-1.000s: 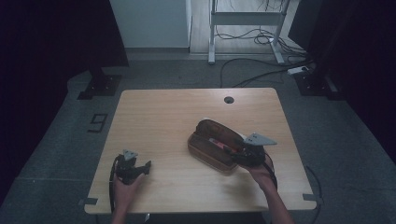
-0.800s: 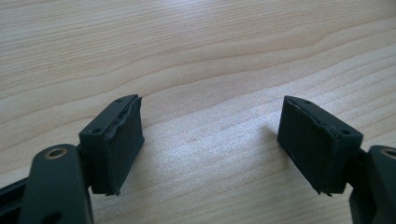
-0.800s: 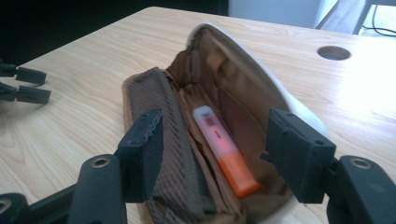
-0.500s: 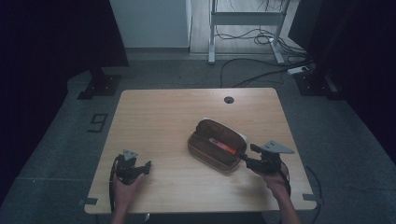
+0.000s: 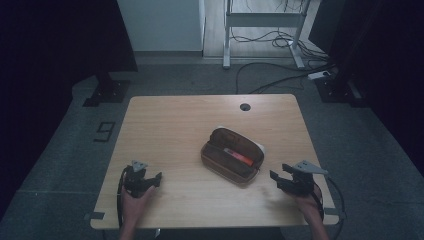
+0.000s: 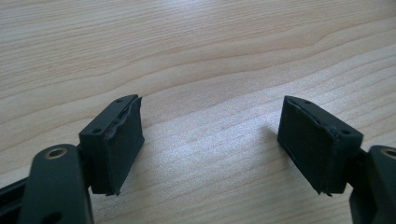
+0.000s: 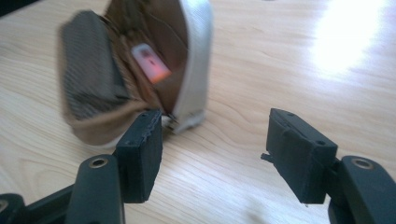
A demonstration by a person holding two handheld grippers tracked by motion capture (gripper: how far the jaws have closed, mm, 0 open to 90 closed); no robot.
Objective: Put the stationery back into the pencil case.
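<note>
Right gripper [image 5: 280,181]: it has just pulled back from the brown fabric pencil case [image 5: 232,156], out toward the near right corner of the pale wooden table [image 5: 175,125]; jaws stand apart with nothing between them.
Left gripper [image 5: 150,180]: parked near the front left of the table, same spot as a second ago, jaws wide over bare wood, holding nothing.
Pencil case: lying open, zip mouth gaping, right of the table's centre, at a slant; clear of both grippers now.
Contents: a slim orange-red object [image 5: 239,156] rests inside the case; in the right gripper view it shows as a blurred orange-pink shape [image 7: 152,63] between the brown lining and the case's pale edge.
What that means: my read is that the item has been dropped in and released, so the placing step looks done; closing the case would be what's left.
Writing: no brand, label or lettering readable anywhere; the case and the orange item are too blurred or small to tell.
</note>
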